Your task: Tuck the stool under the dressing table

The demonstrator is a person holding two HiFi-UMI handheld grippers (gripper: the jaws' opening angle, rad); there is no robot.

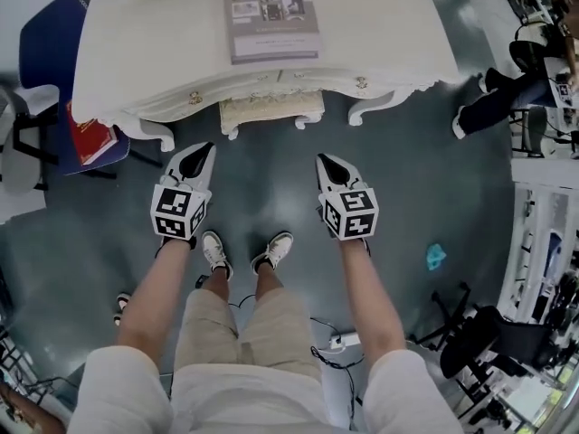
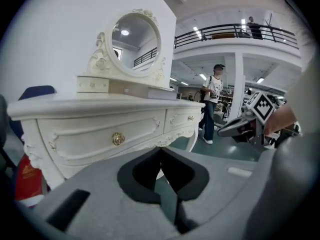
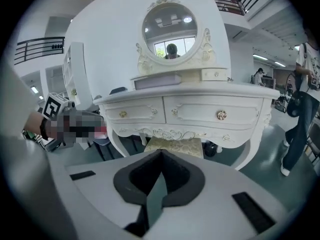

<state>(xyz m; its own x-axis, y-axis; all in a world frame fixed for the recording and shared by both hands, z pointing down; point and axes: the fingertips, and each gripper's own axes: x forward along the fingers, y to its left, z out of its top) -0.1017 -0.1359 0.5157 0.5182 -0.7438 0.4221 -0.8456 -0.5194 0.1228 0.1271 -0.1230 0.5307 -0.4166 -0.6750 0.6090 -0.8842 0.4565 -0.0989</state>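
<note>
While both claws are hanging in the air in front of the furniture, I am reading the left gripper (image 2: 161, 151) as clenched: its dark pads are pressing tip to tip, and nothing is sitting between them. The right gripper (image 3: 161, 154) is doing the same, with its tips meeting and empty. From the head view, the two are pointing forward and slightly down, side by side but well apart, each with its marker cube riding near the wrist. The person's white shoes (image 1: 215, 250) are standing between and just behind them on the grey-green floor (image 1: 407, 170).

Just ahead, the stool (image 3: 175, 146) is sitting under the dressing table (image 3: 200, 109), between its curved front legs. Its pale, gold-patterned cushion is showing below the carved apron, and only its front edge is poking out when I am looking from above.

On the tabletop, a grey magazine (image 1: 271, 12) is lying flat near the middle, and a round mirror (image 3: 170, 26) is standing upright at the back. To the table's left, a red book (image 1: 89, 134) is resting on a blue chair (image 1: 45, 52). Off to the right, a person (image 2: 212, 104) is standing on the open floor.
</note>
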